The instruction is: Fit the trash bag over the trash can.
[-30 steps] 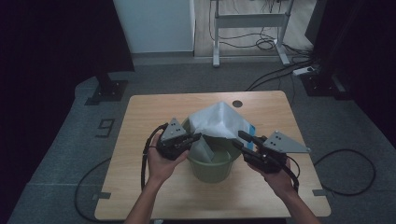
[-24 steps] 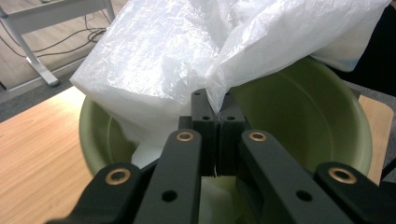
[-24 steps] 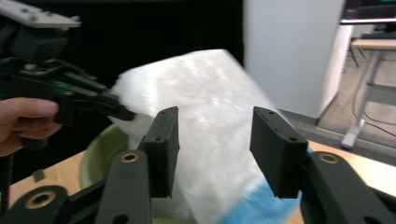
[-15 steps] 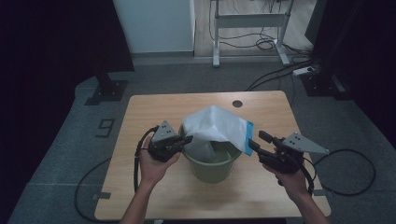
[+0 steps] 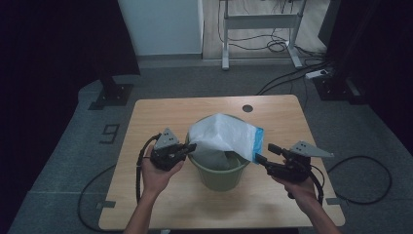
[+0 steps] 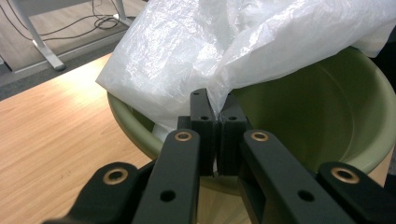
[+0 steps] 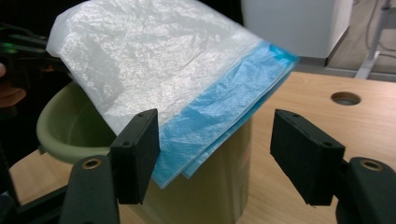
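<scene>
High view: green bin near the wooden table's front edge; white bin liner with blue hem draped over its rim.
Left gripper view: left gripper clenched on liner edge at bin rim.
Right gripper view: right gripper released, jaws apart, blue hem between them.

Left gripper clamped on white plastic bag, bag draped over green bucket, wooden table
</scene>
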Available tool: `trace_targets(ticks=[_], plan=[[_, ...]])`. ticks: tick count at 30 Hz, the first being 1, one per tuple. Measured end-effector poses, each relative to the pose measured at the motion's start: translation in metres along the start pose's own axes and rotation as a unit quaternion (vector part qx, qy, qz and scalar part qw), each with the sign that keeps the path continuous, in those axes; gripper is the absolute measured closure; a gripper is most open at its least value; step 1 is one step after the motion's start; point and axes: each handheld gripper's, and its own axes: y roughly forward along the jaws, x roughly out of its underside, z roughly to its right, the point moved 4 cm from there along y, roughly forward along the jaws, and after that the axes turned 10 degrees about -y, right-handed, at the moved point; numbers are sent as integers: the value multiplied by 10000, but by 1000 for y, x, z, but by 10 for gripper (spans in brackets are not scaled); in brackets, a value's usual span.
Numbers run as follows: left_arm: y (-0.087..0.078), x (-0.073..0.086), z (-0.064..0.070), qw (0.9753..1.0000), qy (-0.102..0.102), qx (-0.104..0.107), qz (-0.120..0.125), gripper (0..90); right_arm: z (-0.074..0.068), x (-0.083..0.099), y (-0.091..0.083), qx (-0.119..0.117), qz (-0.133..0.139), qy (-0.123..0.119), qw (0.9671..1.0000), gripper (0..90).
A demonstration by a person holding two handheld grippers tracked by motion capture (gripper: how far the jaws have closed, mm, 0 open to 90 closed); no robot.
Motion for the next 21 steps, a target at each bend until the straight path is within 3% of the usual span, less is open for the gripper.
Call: trace_targets(ticks=[9, 12, 17, 21], plan=[[1, 2, -2, 10000, -46, 4, -84, 874, -4, 6, 6, -308, -72, 231, 9992, 356], [1, 3, -3, 9999, -66, 17, -107, 868, -4, 6, 6, -336, -36, 312, 9989, 429], [0, 4, -4, 9999, -95, 50, -96, 863, -6, 2, 3, -464, 67, 170, 9988, 600], [0, 5, -4, 9999, -100, 53, -89, 862, -10, 0, 4, -550, 53, 65, 9985, 644]])
